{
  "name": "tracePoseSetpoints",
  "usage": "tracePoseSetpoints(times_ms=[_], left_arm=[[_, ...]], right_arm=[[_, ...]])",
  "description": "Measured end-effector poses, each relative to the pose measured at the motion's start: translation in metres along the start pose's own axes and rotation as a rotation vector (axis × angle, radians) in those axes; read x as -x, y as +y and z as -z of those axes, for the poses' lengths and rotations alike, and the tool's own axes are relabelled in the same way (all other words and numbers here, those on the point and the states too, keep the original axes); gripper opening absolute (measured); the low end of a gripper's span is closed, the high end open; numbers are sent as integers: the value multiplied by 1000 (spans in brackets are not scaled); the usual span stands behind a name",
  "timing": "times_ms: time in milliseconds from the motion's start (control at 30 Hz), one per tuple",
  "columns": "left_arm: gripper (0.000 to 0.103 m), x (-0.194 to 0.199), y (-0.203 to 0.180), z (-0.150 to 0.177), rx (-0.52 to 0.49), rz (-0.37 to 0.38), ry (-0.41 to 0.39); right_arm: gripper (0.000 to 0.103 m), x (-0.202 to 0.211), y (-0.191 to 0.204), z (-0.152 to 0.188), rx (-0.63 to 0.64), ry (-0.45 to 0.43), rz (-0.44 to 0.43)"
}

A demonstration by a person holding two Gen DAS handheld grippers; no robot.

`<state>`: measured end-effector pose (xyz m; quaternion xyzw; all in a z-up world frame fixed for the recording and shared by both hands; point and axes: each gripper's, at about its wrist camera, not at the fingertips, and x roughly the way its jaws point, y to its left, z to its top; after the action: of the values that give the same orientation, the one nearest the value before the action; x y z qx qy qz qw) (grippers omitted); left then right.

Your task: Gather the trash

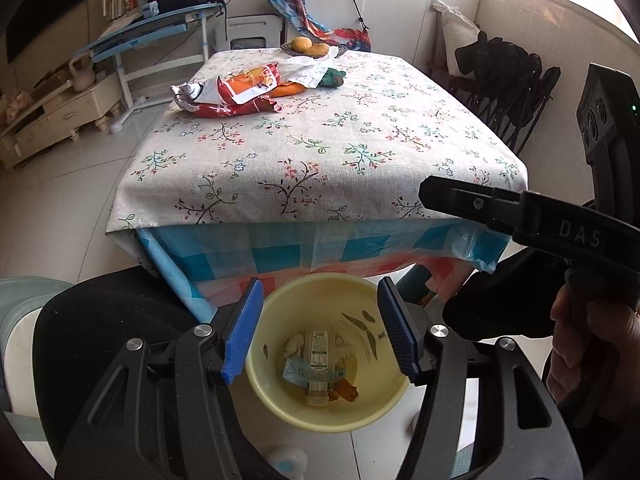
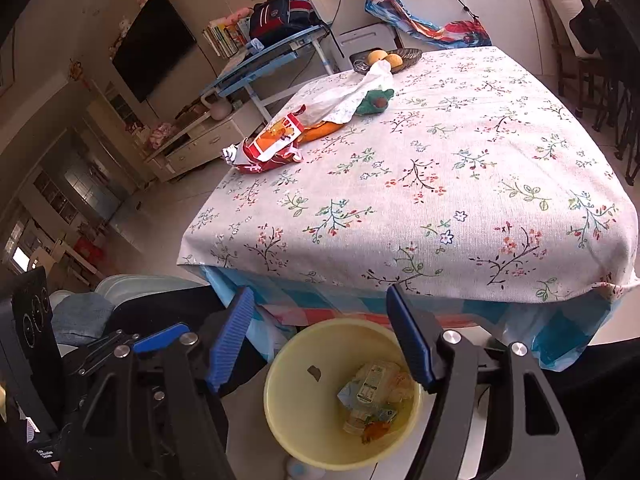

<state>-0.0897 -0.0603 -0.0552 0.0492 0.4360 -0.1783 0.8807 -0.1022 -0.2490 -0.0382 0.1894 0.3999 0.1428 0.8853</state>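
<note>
A yellow bin point(image 1: 256, 376) point(image 2: 288, 420) stands on the floor below the table's near edge, with a carton and scraps point(image 1: 320, 364) point(image 2: 372, 400) inside. My left gripper point(image 1: 320, 332) is open and empty above the bin. My right gripper point(image 2: 322, 340) is open and empty above it too, and shows at the right of the left wrist view point(image 1: 520, 216). On the far left of the table lie red and orange snack wrappers point(image 1: 240, 94) point(image 2: 272, 144), a white plastic bag point(image 1: 308, 70) point(image 2: 348, 96) and a green scrap point(image 1: 334, 78) point(image 2: 374, 104).
The table has a floral cloth point(image 1: 320, 148) point(image 2: 440, 184). A fruit basket point(image 1: 312, 48) point(image 2: 392, 58) stands at its far end. Dark chairs point(image 1: 508, 84) stand right of the table. A black seat point(image 1: 100, 332) is near left. A blue desk point(image 1: 152, 28) stands behind.
</note>
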Motion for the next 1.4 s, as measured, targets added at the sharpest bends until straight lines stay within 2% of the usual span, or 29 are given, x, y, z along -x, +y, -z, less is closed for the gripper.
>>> tracePoseSetpoints(times_ms=[100,400,600,900,1200,1400], left_arm=[[63,2,0,0,0,-7,-13],[65,6,5,-1,25,-24,-48],[72,23,23,-12,98,-66,-162],[73,22,73,-48,254,-103,-233],[78,-32,122,-106,409,-34,-199],[82,-79,142,-138,445,-21,-173]], right_arm=[[68,0,0,0,0,0,0],[68,1,0,0,0,-1,0],[69,1,1,0,0,1,-2],[70,-5,11,1,36,20,-2],[71,-16,11,3,16,48,-13],[71,-25,4,4,-21,72,-26]])
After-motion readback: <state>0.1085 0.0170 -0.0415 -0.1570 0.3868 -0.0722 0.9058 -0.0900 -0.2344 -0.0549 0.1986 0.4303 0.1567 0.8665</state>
